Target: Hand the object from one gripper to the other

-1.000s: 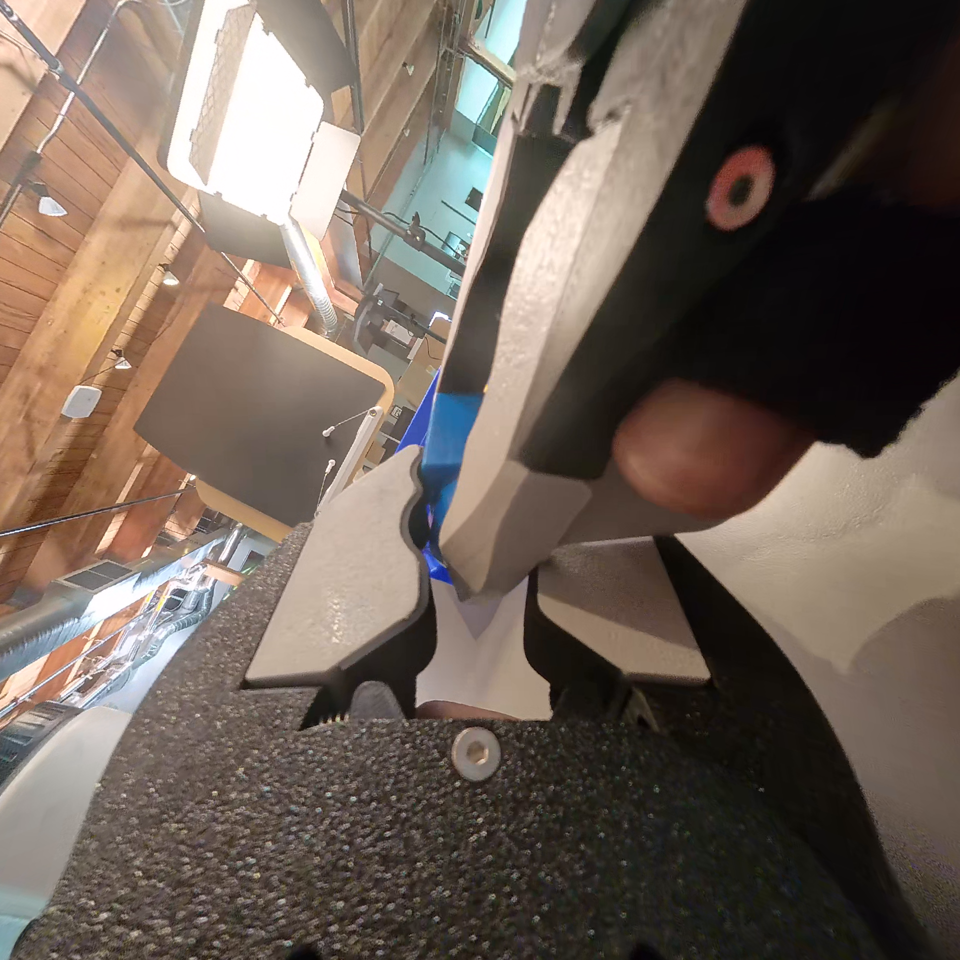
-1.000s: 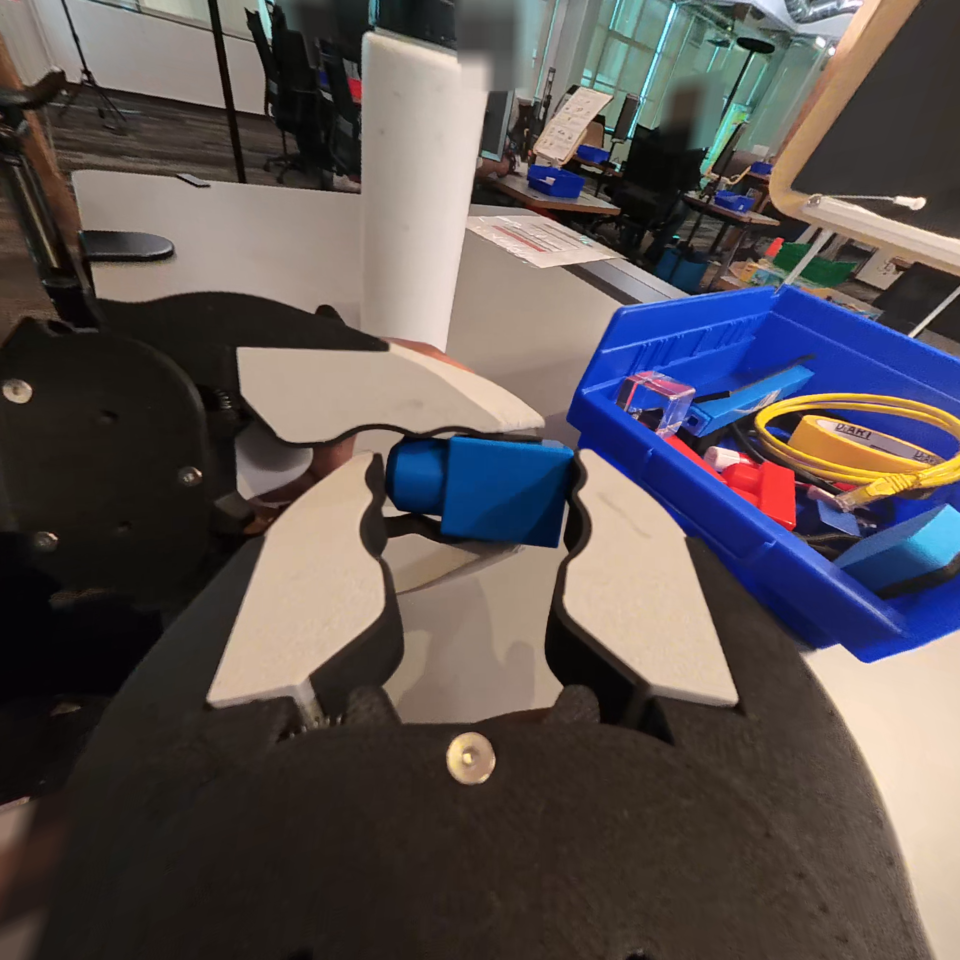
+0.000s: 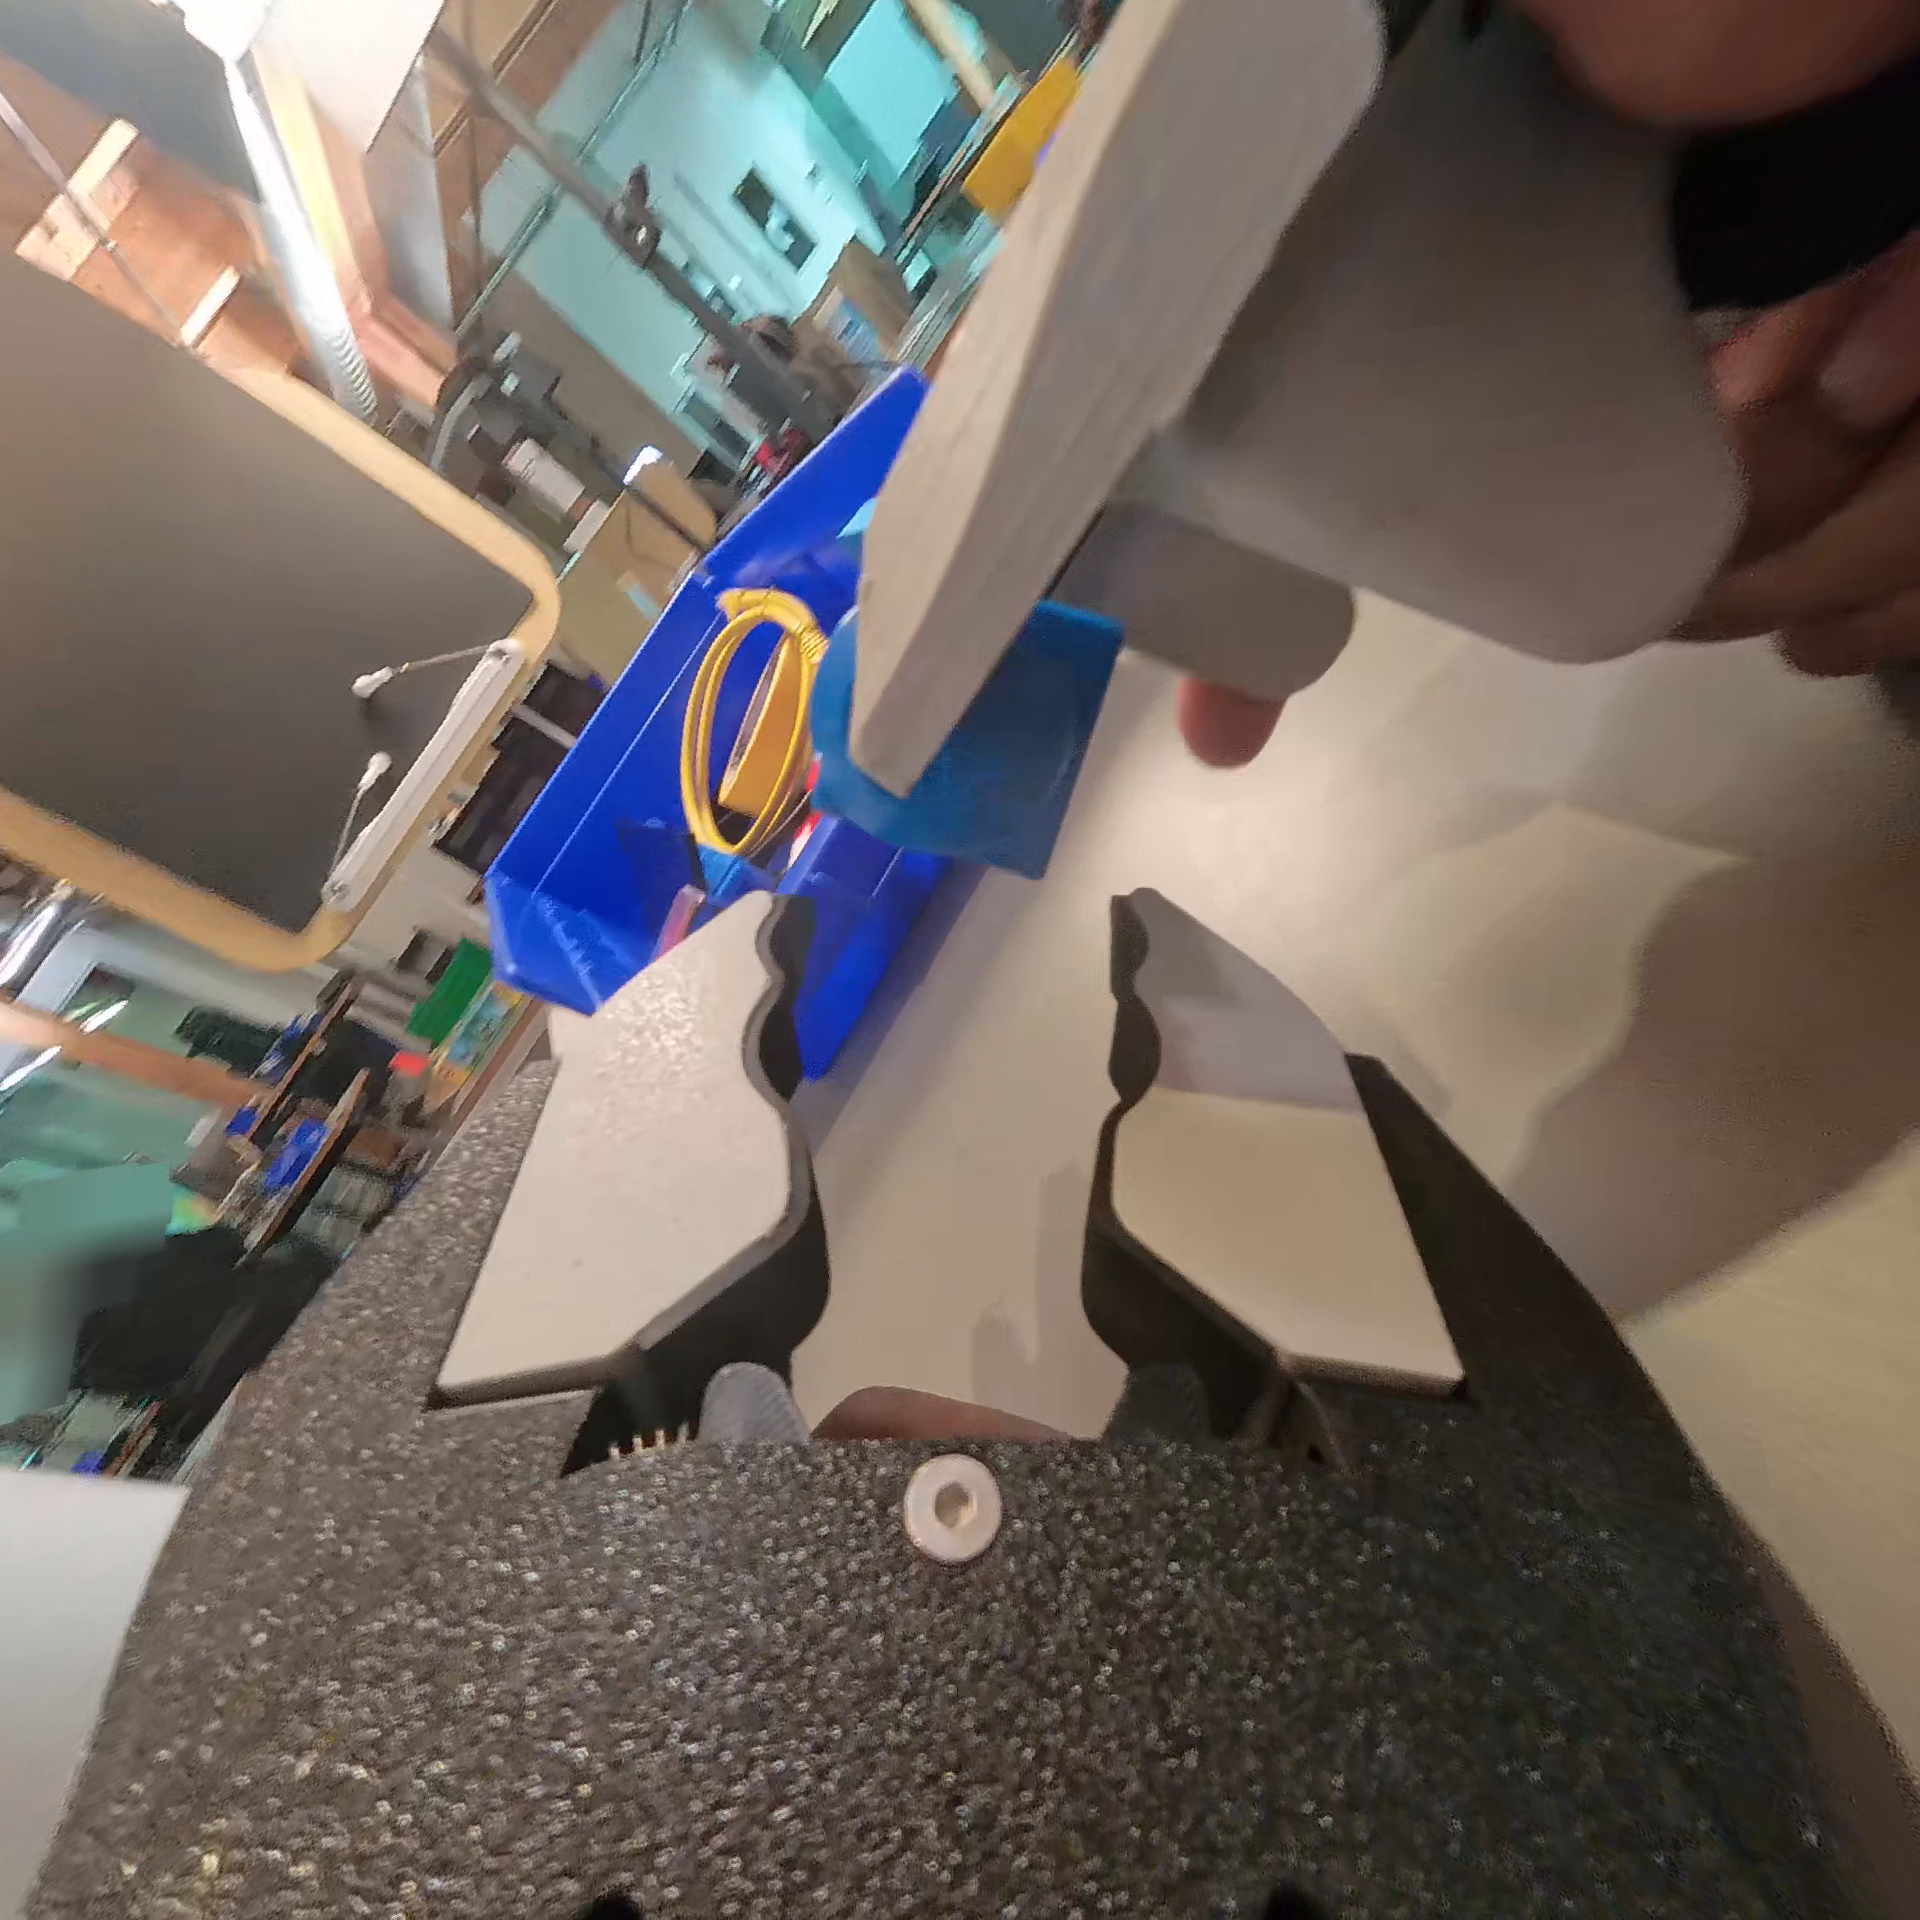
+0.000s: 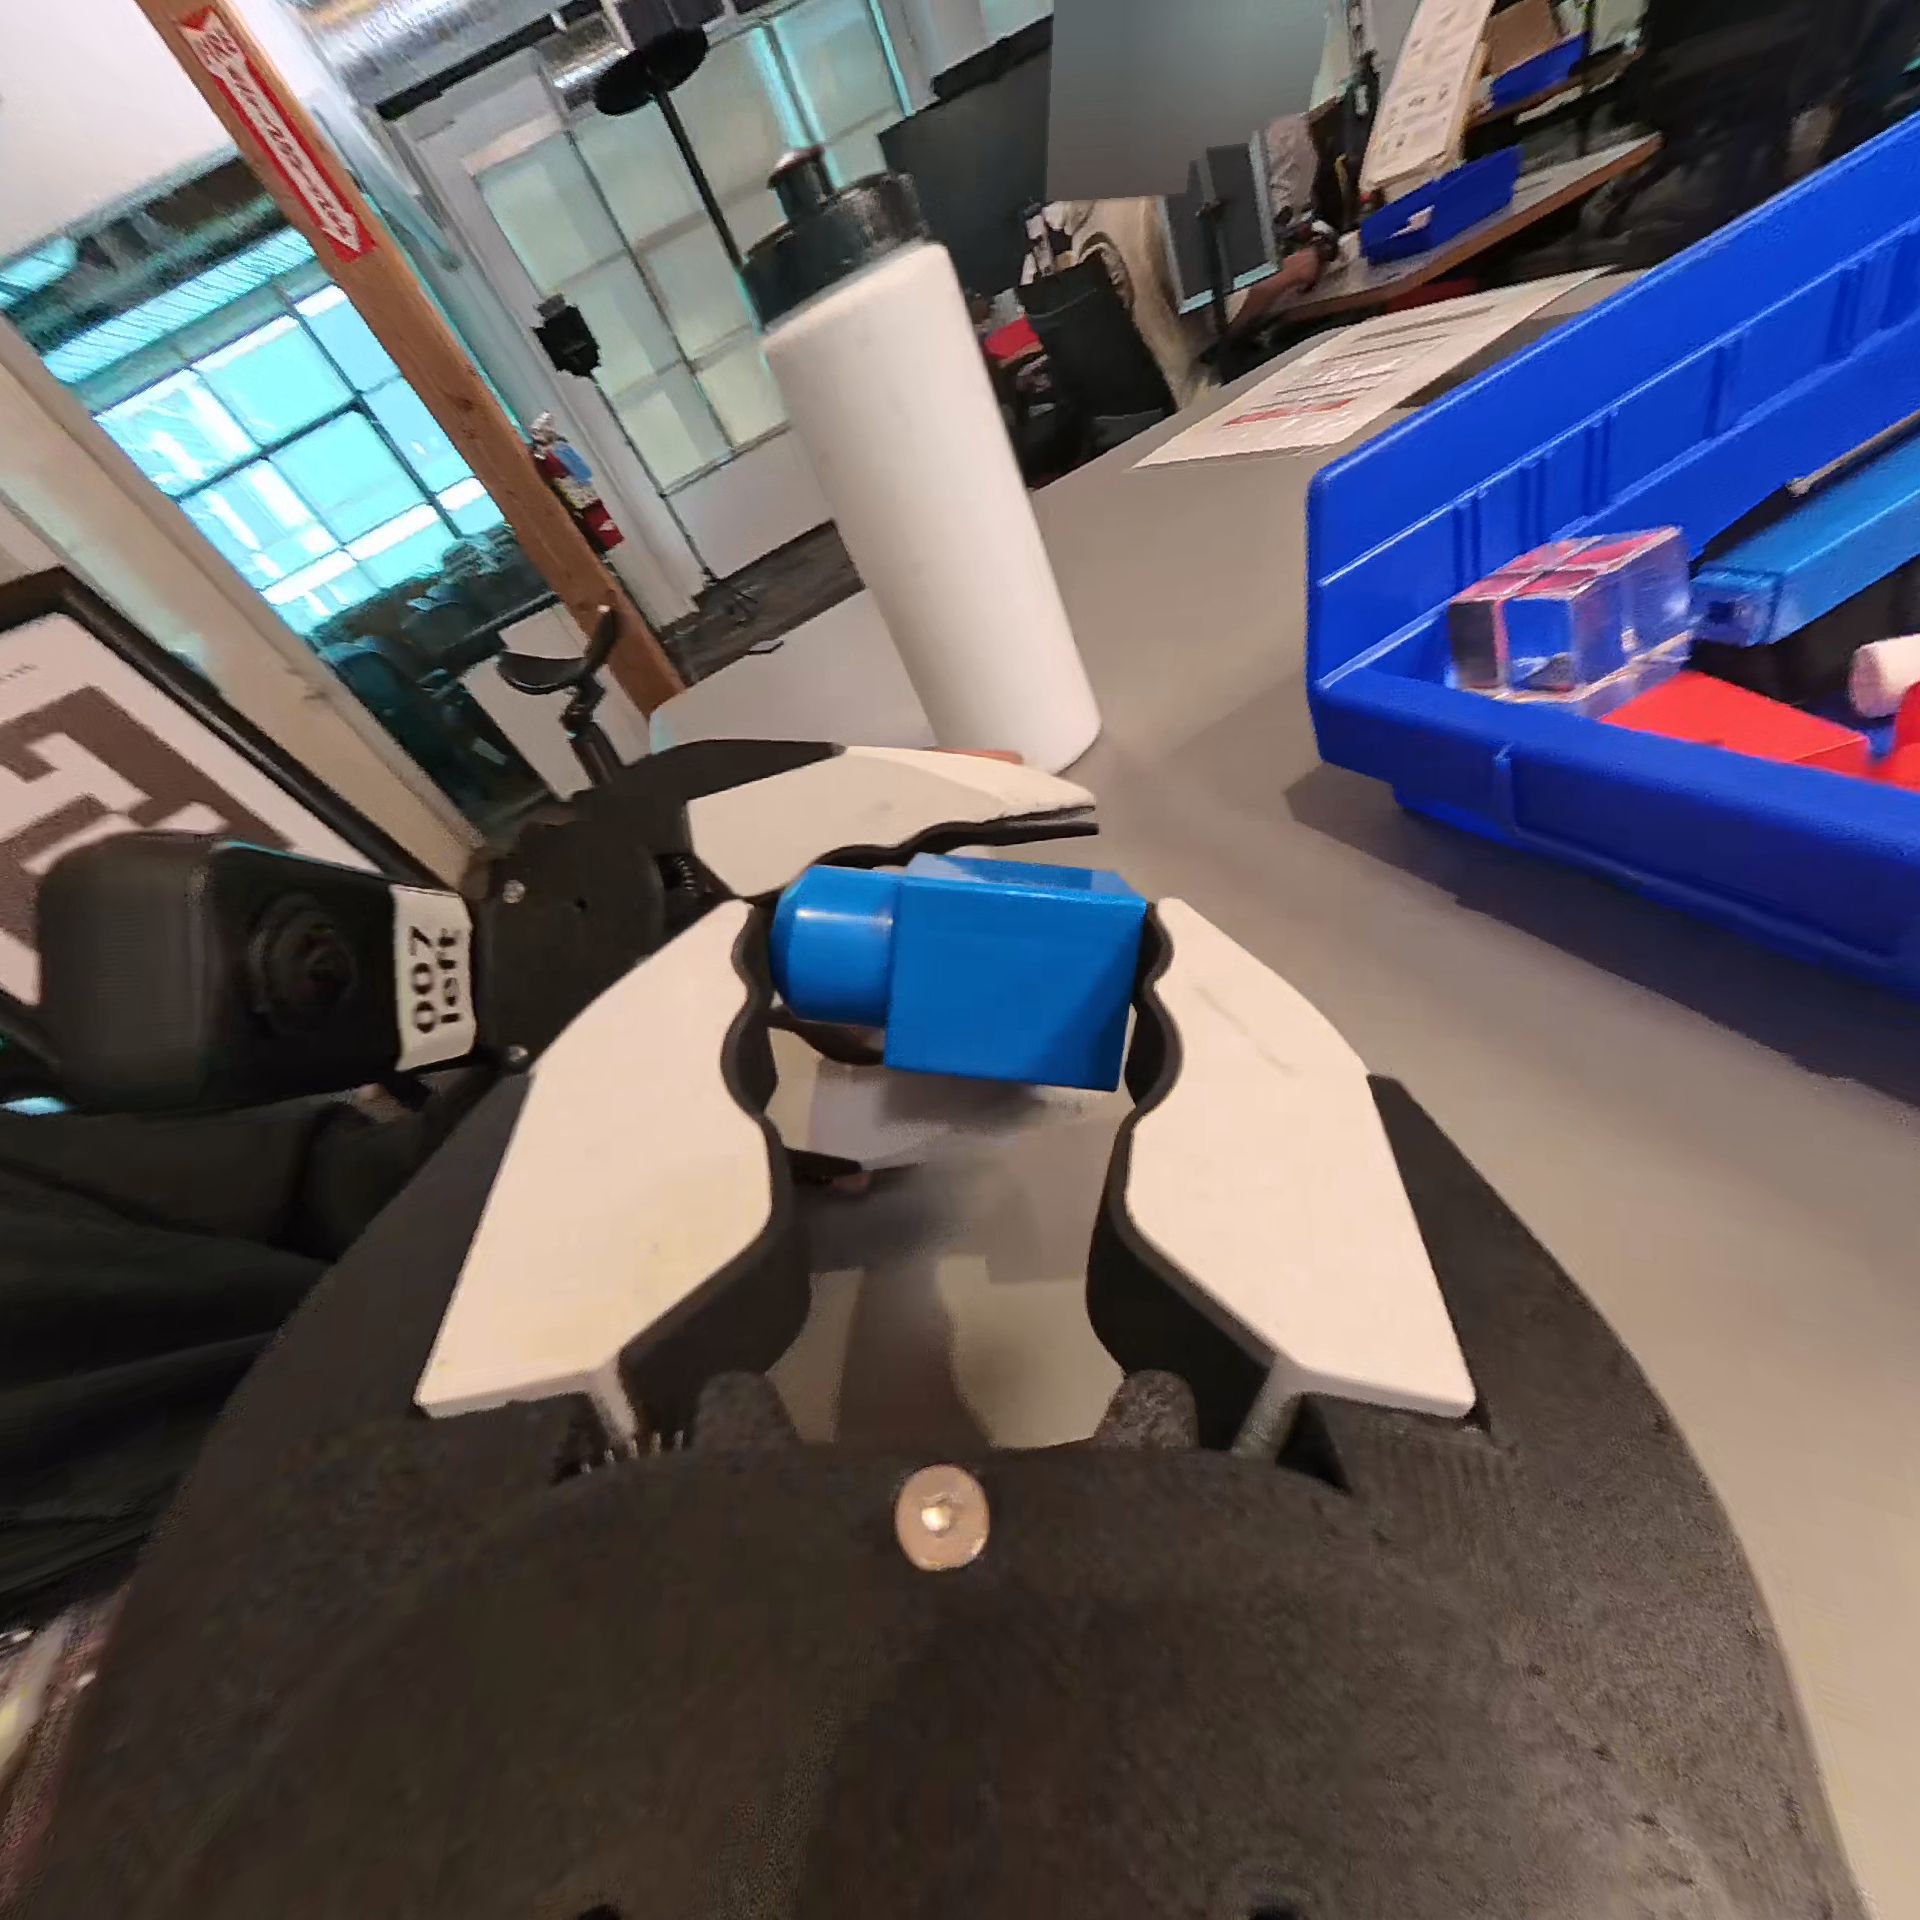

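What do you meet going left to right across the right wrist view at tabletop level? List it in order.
Left hand-held gripper → blue block held in the right hand-held gripper → blue bin with the clear cube inside. The white cylinder stands behind, overlapping, so I leave it unplaced.

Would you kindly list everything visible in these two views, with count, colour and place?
Block: one, blue, between the right tongs' tips.
Bin: one, blue, on the table, right.
Clear cube: one, transparent, in the bin.
Cable coil: one, yellow, in the bin.
Cylinder: one, white, upright on the table.
Table: one, grey.
Left tongs: open, empty.
Right tongs: shut on the block.
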The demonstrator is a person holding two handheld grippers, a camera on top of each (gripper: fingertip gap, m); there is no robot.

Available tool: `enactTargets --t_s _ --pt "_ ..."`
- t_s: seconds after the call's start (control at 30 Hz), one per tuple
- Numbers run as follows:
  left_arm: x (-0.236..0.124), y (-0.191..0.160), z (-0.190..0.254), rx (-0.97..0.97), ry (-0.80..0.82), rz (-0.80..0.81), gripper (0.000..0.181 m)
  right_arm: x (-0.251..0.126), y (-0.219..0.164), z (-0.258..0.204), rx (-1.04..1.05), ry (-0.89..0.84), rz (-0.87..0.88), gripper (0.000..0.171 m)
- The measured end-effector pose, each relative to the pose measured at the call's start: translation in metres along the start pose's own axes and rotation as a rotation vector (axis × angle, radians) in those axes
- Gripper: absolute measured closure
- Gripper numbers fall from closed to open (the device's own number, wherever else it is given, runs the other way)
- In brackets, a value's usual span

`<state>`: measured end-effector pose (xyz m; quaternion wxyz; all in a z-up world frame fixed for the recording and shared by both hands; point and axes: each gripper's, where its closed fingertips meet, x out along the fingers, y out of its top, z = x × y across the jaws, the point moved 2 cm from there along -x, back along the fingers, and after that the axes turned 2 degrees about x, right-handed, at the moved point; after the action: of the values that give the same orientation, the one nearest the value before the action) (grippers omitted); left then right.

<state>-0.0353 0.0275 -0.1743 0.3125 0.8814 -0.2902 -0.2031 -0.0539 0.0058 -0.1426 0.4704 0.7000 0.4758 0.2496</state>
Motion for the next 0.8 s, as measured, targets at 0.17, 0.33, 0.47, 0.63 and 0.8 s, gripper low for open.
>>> enactTargets --t_s 0.17,0.33,0.47,0.63,0.8 --pt "-0.021 0.034 0.002 -0.099 -0.093 0.296 0.113 0.004 -0.005 -0.017 0.159 0.2 -0.032 0.104" --pt "-0.03 0.044 -0.004 -0.167 -0.104 0.399 0.118 0.002 -0.005 -0.035 0.26 0.373 -0.045 0.104" --pt "-0.031 0.046 0.003 -0.127 -0.124 0.4 0.139 0.001 -0.004 -0.036 0.29 0.399 -0.041 0.104" --pt "-0.03 0.041 -0.013 -0.271 -0.106 0.364 0.141 -0.004 0.007 -0.03 0.083 0.255 0.062 0.108" --pt "-0.046 0.038 -0.046 -0.673 -0.18 0.51 0.141 -0.024 0.034 -0.016 -0.246 -0.023 0.254 0.108"
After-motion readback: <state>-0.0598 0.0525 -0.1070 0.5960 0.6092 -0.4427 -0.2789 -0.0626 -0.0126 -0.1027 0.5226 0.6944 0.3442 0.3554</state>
